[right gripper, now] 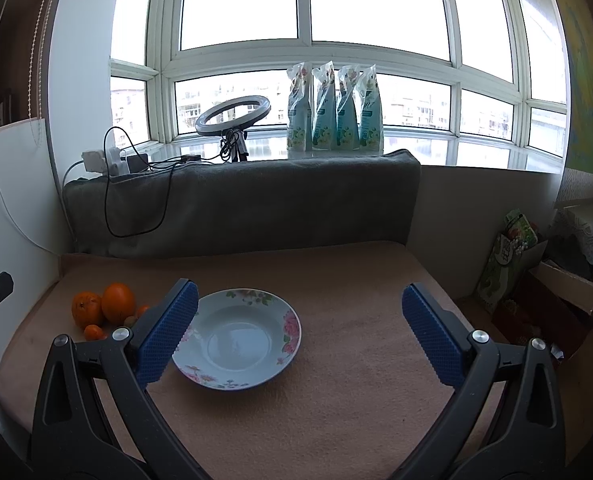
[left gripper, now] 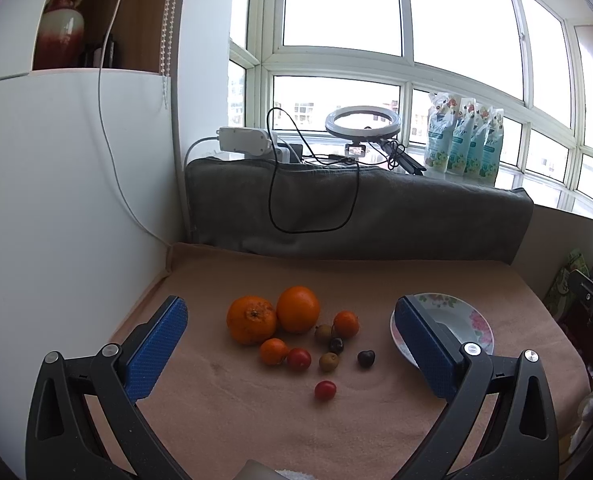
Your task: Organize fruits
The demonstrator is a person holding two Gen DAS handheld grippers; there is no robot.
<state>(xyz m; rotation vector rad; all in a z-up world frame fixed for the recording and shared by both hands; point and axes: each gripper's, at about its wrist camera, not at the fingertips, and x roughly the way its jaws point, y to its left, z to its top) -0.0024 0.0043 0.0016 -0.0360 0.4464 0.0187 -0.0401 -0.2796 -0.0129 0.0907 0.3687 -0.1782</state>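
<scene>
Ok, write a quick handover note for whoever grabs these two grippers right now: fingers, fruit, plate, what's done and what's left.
Left gripper: open, empty, fingers spread above the fruit pile.
Right gripper: open, empty, facing the plate.
Fruit: all on the pink cloth, left of the plate. Two big oranges touching, two small oranges, two red tomatoes, two brownish fruits, two dark ones.
Done: nothing; the plate holds no fruit.
Left: everything, presumably moving the fruit onto the plate.
</scene>
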